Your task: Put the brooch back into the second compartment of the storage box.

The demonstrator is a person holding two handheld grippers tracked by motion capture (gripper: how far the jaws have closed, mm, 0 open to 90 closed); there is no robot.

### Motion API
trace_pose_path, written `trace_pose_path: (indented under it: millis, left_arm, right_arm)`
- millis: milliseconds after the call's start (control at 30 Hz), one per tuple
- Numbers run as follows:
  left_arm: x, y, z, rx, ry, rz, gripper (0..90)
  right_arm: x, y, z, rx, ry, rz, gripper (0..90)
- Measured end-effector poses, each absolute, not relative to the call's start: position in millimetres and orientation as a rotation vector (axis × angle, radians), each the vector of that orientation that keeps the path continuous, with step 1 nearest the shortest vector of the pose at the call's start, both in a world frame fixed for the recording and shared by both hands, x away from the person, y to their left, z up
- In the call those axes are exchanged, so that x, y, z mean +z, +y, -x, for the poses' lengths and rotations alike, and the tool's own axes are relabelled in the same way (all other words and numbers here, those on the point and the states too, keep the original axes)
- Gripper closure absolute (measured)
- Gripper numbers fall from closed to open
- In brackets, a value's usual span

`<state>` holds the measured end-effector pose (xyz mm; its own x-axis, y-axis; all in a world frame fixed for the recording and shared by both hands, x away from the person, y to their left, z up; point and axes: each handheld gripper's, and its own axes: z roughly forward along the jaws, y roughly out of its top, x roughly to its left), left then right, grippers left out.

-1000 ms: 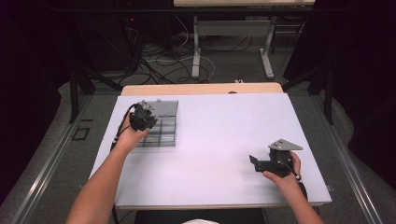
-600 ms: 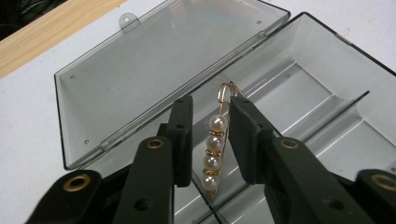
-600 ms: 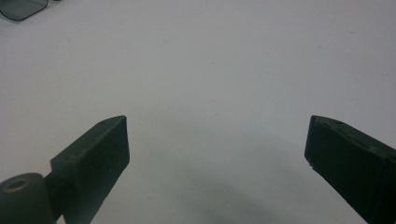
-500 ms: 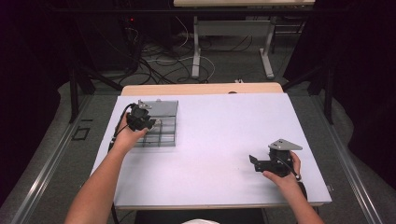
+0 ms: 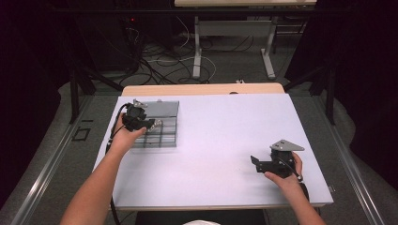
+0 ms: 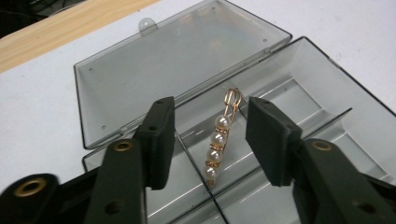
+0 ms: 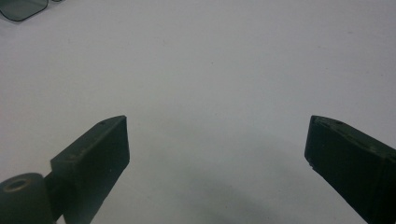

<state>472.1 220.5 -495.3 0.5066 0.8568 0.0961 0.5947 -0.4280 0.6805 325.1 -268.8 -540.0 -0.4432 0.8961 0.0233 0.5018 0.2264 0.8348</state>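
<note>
the left claw has just been opening, and its jaws now stand apart on either side of the pearl pin without pressing on it. the pin is seen at the middle of the frame, leaning on a divider inside the clear compartment box. the release is judged done. the right claw is held spread over the bare table.
</note>
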Motion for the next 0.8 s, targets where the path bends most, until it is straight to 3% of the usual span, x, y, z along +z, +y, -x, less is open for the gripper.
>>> trace_pose_path:
  millis: [800]
  left_arm:
    - [-481.9, 245.4, -429.5, 0.493, 1.217, -1.970, 36.7]
  right_arm:
    - [-539.7, -268.4, -324.7, 1.124, 2.042, -1.284, 6.1]
